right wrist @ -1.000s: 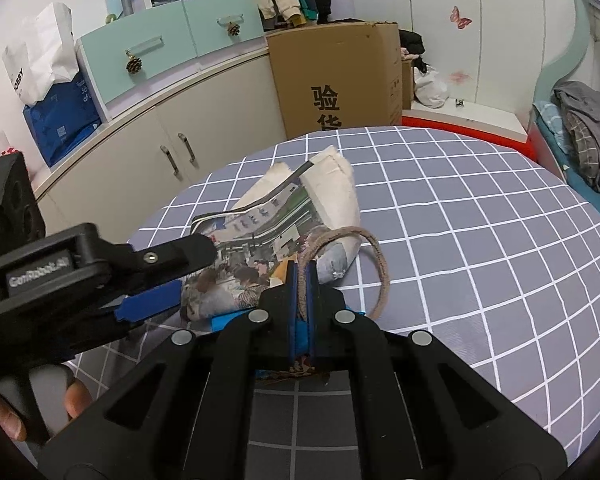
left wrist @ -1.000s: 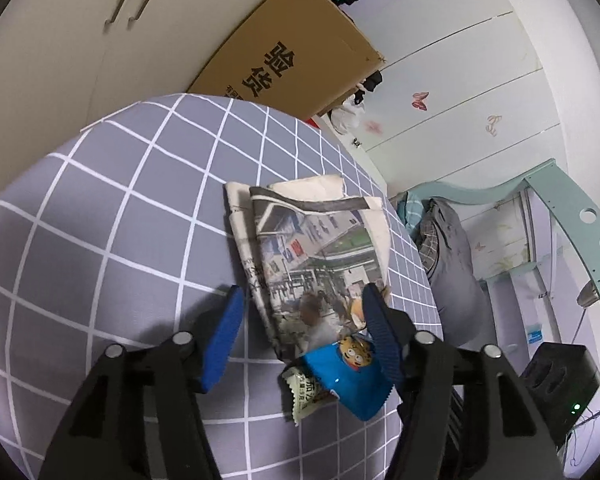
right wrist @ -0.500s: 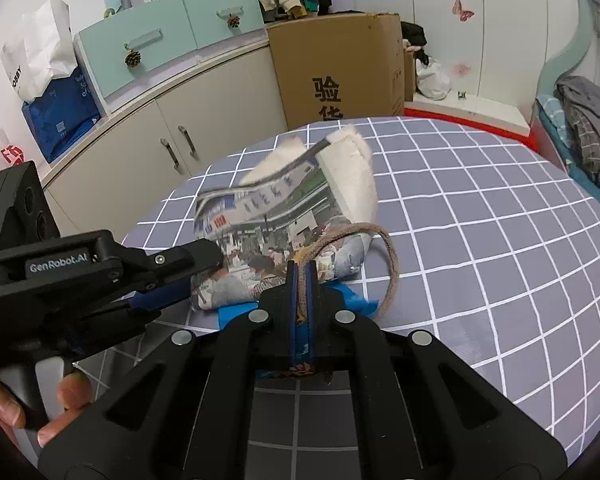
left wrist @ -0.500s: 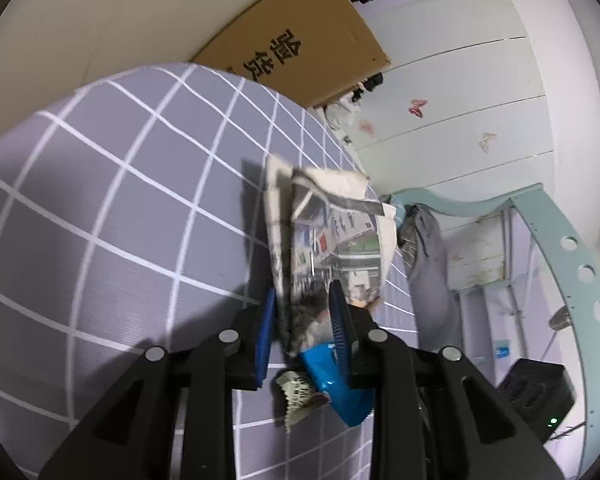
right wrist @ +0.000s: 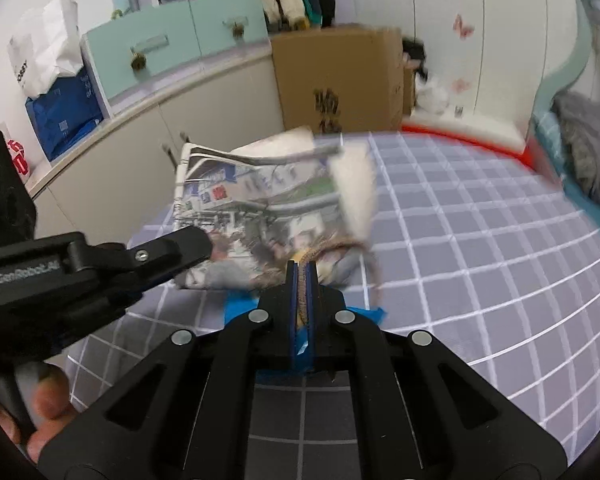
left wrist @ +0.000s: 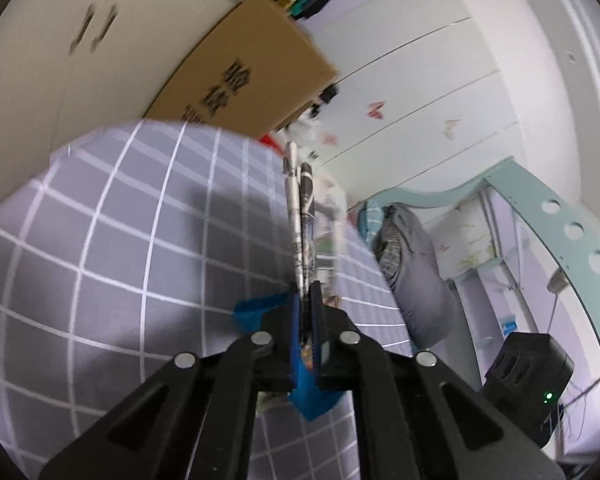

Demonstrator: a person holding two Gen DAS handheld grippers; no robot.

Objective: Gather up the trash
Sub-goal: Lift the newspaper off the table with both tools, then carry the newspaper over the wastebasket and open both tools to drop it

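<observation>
A folded newspaper [right wrist: 260, 208] is lifted off the round table with the grey checked cloth [right wrist: 480, 248]. My left gripper [left wrist: 307, 292] is shut on its edge; in the left wrist view the newspaper [left wrist: 300, 216] stands edge-on. The left gripper also shows in the right wrist view [right wrist: 196, 246], at the paper's lower left. My right gripper [right wrist: 301, 270] is shut on a brown rope loop [right wrist: 328, 250] hanging by the paper. A blue snack wrapper [right wrist: 240, 306] lies on the cloth under the paper; it also shows in the left wrist view [left wrist: 256, 312].
A large cardboard box [right wrist: 340, 76] stands behind the table by cream cabinets [right wrist: 204, 108]. Teal drawers [right wrist: 172, 48] with bags sit above. A bed with grey bedding [left wrist: 416, 264] is to the right. A black device [left wrist: 528, 368] is on the floor.
My left gripper shut on the newspaper and lifted it off the table, tilting it upright. The blue wrapper stayed on the cloth. My right gripper rose with the rope.
</observation>
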